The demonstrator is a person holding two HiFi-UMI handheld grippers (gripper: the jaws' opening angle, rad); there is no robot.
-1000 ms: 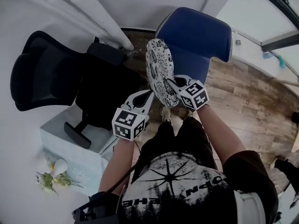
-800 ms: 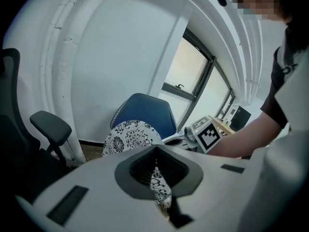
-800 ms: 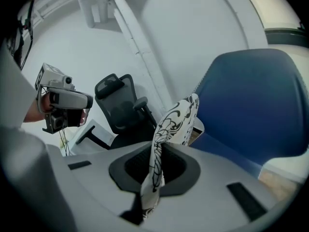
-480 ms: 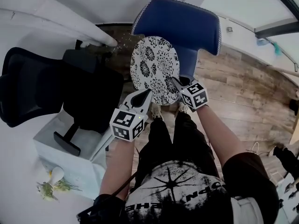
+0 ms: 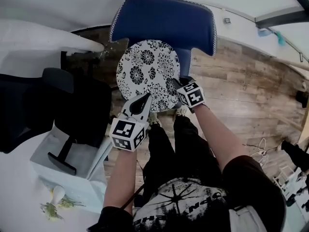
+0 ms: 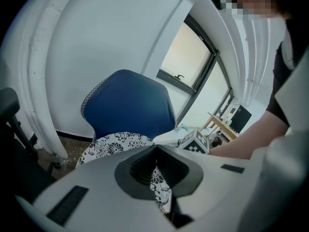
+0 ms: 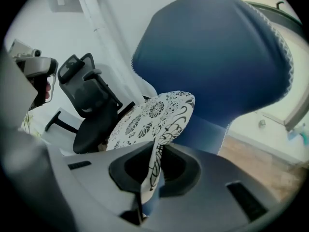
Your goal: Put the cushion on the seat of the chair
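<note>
A round cushion [image 5: 148,74] with a black-and-white flower print lies nearly flat over the seat of the blue chair [image 5: 164,19]. My left gripper [image 5: 146,100] is shut on the cushion's near edge, and a fold of the fabric [image 6: 159,190] shows between its jaws. My right gripper [image 5: 176,84] is shut on the cushion's right edge, with the fabric [image 7: 153,170] pinched between its jaws. The blue chair back [image 7: 217,52] rises behind the cushion [image 7: 145,117]. The seat itself is mostly hidden under the cushion [image 6: 111,144].
A black office chair [image 5: 58,105] stands to the left of the blue chair [image 6: 128,105]. Below it is a pale box [image 5: 72,173] with a small white vase of flowers [image 5: 55,197]. A white curved wall [image 5: 43,37] runs at the left. Wood floor [image 5: 241,91] lies to the right.
The cushion has turned from standing on edge to nearly flat and has come down toward the blue chair's seat. Both grippers moved forward and down with it.
</note>
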